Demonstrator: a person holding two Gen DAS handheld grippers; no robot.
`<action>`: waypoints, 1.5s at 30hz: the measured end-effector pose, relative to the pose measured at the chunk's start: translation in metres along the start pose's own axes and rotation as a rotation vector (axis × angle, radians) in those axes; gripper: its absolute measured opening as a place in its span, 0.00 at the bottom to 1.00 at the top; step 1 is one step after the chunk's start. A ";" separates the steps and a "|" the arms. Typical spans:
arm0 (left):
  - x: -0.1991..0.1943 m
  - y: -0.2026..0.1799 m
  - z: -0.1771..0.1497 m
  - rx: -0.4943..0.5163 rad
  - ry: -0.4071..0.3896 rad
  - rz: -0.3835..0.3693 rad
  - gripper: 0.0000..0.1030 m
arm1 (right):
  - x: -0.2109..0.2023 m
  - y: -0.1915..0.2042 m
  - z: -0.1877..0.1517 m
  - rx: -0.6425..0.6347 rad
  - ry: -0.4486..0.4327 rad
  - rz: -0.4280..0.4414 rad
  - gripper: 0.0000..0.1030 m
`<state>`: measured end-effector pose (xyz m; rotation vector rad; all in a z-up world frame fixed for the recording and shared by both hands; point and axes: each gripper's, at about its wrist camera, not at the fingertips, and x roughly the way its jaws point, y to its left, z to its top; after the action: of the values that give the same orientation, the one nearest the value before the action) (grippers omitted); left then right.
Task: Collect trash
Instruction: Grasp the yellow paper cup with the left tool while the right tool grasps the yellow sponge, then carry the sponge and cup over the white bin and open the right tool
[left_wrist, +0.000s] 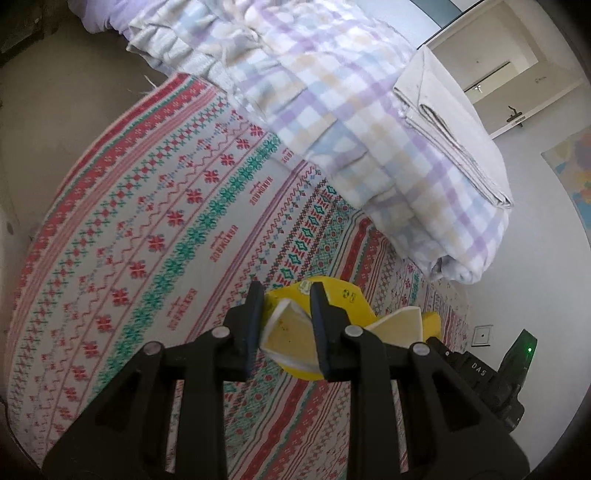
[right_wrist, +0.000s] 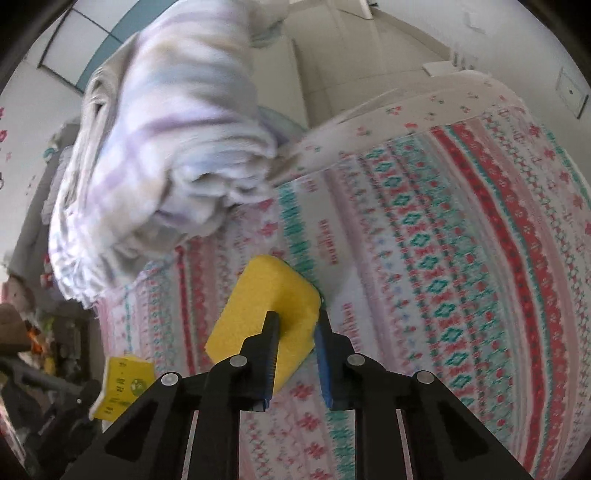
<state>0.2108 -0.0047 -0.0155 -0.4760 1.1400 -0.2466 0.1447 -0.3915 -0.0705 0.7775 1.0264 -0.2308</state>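
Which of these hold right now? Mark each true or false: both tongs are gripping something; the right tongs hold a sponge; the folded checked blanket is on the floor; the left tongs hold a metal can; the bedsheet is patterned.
1. Both tongs grip something. True: the left tongs and right tongs each pinch an item.
2. The right tongs hold a yellow rectangular sponge. True.
3. The folded lilac checked blanket lies on the floor. False: it rests on the bed.
4. The left tongs hold a metal can. False: they hold a crumpled yellow paper carton.
5. The red-and-green patterned bedsheet covers the bed. True.
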 end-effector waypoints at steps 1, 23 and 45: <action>-0.006 0.003 0.000 -0.003 -0.004 -0.002 0.26 | -0.001 0.005 -0.002 -0.006 0.003 0.015 0.19; -0.137 0.152 0.025 -0.209 -0.182 0.014 0.26 | -0.021 0.159 -0.112 -0.464 0.012 0.138 0.19; -0.218 0.345 0.008 -0.557 -0.275 0.063 0.26 | 0.053 0.269 -0.245 -0.565 0.149 0.219 0.19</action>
<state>0.1124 0.3913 -0.0023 -0.9329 0.9422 0.1967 0.1444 -0.0247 -0.0569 0.3876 1.0673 0.3023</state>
